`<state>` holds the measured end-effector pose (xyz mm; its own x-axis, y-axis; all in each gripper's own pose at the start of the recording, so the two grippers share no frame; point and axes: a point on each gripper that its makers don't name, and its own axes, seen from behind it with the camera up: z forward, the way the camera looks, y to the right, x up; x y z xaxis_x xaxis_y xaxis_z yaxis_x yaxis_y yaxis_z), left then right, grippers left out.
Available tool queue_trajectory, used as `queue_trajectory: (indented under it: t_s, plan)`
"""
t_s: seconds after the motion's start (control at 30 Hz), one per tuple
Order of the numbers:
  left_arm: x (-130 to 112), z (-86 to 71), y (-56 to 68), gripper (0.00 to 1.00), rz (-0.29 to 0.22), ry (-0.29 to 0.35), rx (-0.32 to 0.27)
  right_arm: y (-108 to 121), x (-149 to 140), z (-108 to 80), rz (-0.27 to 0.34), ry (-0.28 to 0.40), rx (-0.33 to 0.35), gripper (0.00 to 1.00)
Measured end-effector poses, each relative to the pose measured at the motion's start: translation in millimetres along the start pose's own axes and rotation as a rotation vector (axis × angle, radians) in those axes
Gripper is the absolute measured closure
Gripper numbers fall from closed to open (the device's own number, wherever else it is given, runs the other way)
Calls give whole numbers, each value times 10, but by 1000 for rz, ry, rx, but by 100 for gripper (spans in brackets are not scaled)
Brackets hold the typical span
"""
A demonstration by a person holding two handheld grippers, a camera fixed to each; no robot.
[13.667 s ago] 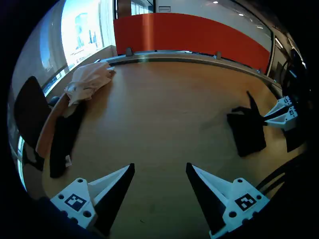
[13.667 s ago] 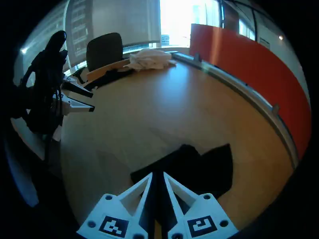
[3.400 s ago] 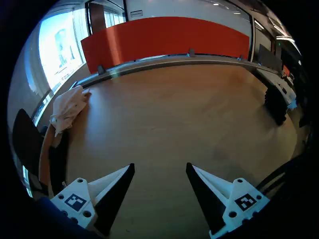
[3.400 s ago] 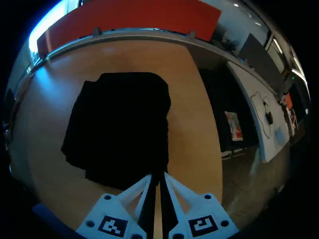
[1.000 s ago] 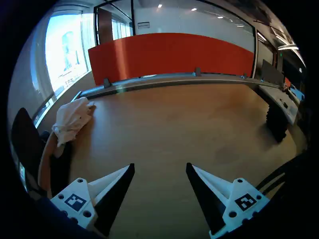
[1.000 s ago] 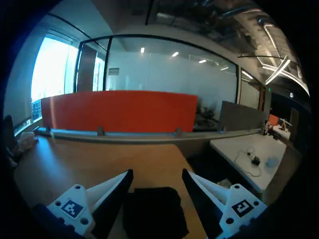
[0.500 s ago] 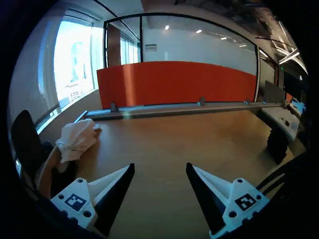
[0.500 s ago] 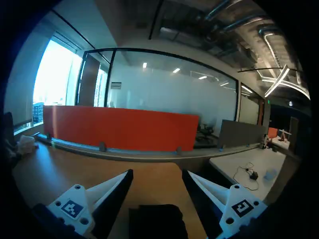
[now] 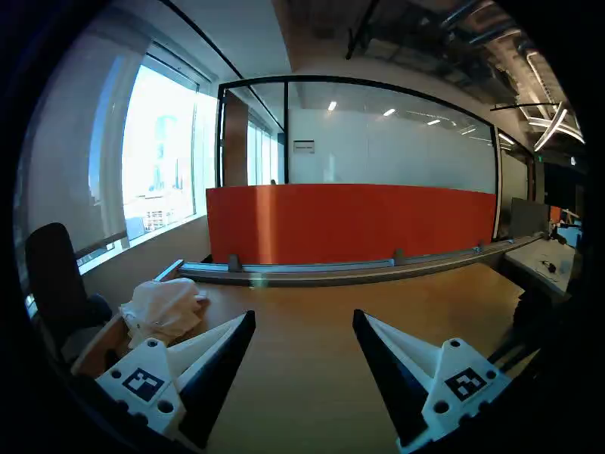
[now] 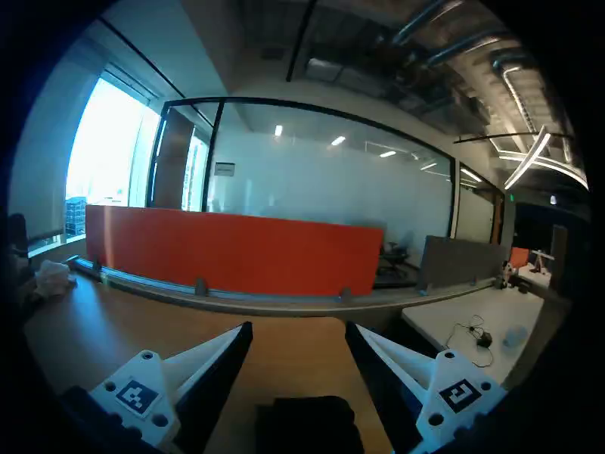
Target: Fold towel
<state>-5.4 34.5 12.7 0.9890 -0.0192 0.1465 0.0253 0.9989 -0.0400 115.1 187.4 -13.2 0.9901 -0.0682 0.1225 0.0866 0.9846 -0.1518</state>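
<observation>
The left tool (image 9: 302, 313) is spread wide and empty above the light-brown wooden table (image 9: 318, 378). The right tool (image 10: 298, 327) is likewise wide and empty. The folded black cloth towel (image 10: 306, 424) lies at bottom centre of the right gripper view. Judged soft, light and limp: grip a corner.

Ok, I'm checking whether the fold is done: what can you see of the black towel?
The black towel lies on the wooden table, low in the right gripper view between the open right tongs, which are not closed on it. It looks like dark cloth folded into a compact block with rounded corners; its near edge is cut off.
</observation>
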Motion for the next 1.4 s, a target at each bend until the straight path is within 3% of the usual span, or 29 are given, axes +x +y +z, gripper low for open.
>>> queue_trajectory:
  t_s: [0.23,0.57,0.97,1.4]
  plan:
    - [94,18,-33,4,-5,22,-6,-310,144,-1,7,21,25,5]
    - [208,22,-90,4,-19,52,-15,-956,363,-15,8,59,90,5]
    - [330,9,-234,4,-37,85,-13,-1645,559,-53,28,100,139,5]
    - [341,6,-277,4,-32,92,-20,-2149,587,-88,43,107,176,5]
